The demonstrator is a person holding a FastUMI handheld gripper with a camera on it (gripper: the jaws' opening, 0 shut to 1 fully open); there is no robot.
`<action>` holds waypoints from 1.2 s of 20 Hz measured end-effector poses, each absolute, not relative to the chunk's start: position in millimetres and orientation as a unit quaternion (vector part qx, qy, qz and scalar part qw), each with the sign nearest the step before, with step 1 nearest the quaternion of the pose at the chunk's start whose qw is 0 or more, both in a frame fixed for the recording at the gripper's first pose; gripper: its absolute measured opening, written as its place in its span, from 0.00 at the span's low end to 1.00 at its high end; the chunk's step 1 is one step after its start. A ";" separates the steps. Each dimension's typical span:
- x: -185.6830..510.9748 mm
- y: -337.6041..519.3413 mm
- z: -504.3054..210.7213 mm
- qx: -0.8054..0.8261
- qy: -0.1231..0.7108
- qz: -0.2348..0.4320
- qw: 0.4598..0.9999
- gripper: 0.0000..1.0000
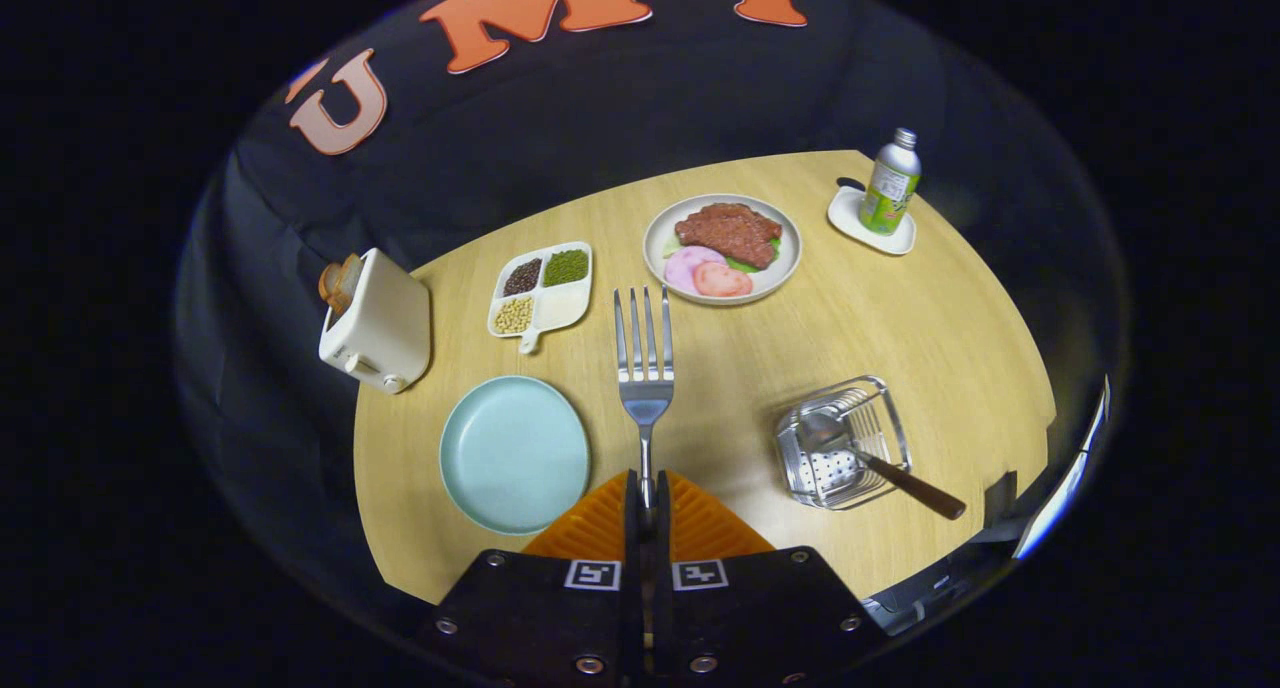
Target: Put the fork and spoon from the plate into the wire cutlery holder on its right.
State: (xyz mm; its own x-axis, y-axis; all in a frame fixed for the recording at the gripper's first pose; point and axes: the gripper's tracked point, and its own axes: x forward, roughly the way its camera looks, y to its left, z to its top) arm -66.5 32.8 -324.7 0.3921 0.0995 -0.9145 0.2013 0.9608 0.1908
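The fork (645, 368) is being held up over the bench (760, 368), its handle pinched between the two orange fingers of the claw (647, 503), which are pressing together on it with the prongs pointing straight ahead. The spoon (870, 458) is already lying in the wire holder (843, 443), off to the claw's right and a little ahead, bowl down in the basket and its brown handle sticking out over the near rim toward the bench edge. The pale blue plate (514, 453) is sitting bare just to the claw's left.

To my eye, the fork is being carried from plate to holder, with half the job done. To finish it well, the claw is going to need swinging right until the prongs are hanging over the open top of the basket, and the fork wants tipping so that one end goes in first rather than lying flat across the rim. The spoon handle is slanting across the near corner, so coming in toward the far side of the basket looks safer. The holder looks light, so a knock may slide it; easing down and letting go only once the fork is resting inside seems wise.

Farther ahead, a divided dish of beans (541, 290) and a plate of meat (722, 248) are sitting side by side, a bottle (890, 183) is standing on a saucer beyond the holder, and a toaster (375, 323) is standing off to the left.
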 end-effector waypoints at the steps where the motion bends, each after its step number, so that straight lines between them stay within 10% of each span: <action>1: -70.3 23.0 -323.7 0.137 0.551 -0.034 0.823 0.04; 24: -93.3 -68.1 -334.5 0.084 0.556 -0.014 0.827 0.15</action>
